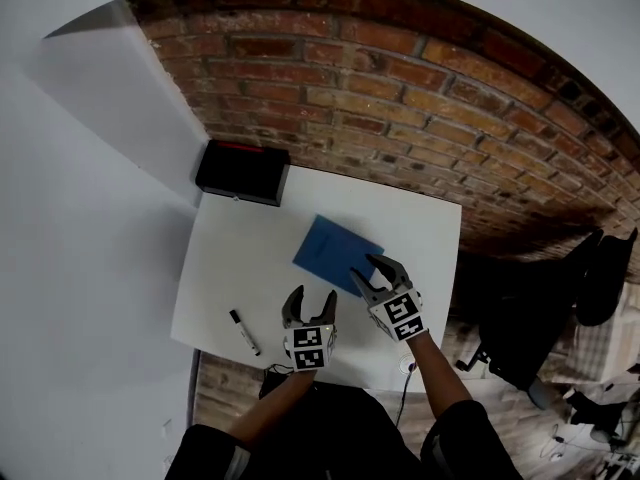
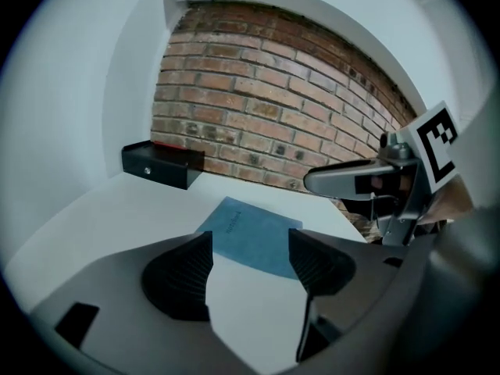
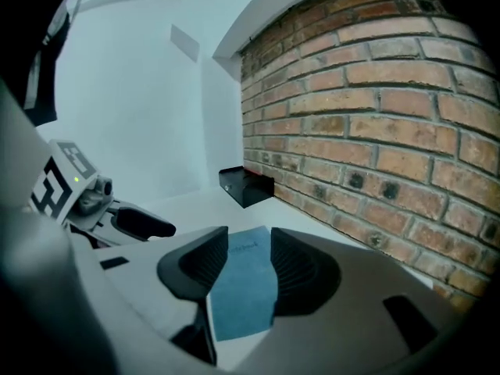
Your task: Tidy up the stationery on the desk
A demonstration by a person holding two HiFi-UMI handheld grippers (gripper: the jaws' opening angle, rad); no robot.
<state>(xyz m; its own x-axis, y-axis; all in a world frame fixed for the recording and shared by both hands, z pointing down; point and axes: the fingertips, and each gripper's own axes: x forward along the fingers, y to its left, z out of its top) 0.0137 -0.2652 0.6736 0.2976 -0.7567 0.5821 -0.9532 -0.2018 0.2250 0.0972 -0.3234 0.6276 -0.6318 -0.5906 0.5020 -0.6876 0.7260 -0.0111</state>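
Observation:
A blue notebook lies flat near the middle of the white desk. A black marker lies near the desk's front left. My left gripper is open over the desk, just in front of the notebook, with only bare desk between its jaws. My right gripper is open above the notebook's near right corner; the notebook shows between its jaws, and they do not press on it.
A black open box stands at the desk's back left corner against the brick wall. A white wall runs along the left. Black chairs stand on the floor to the right.

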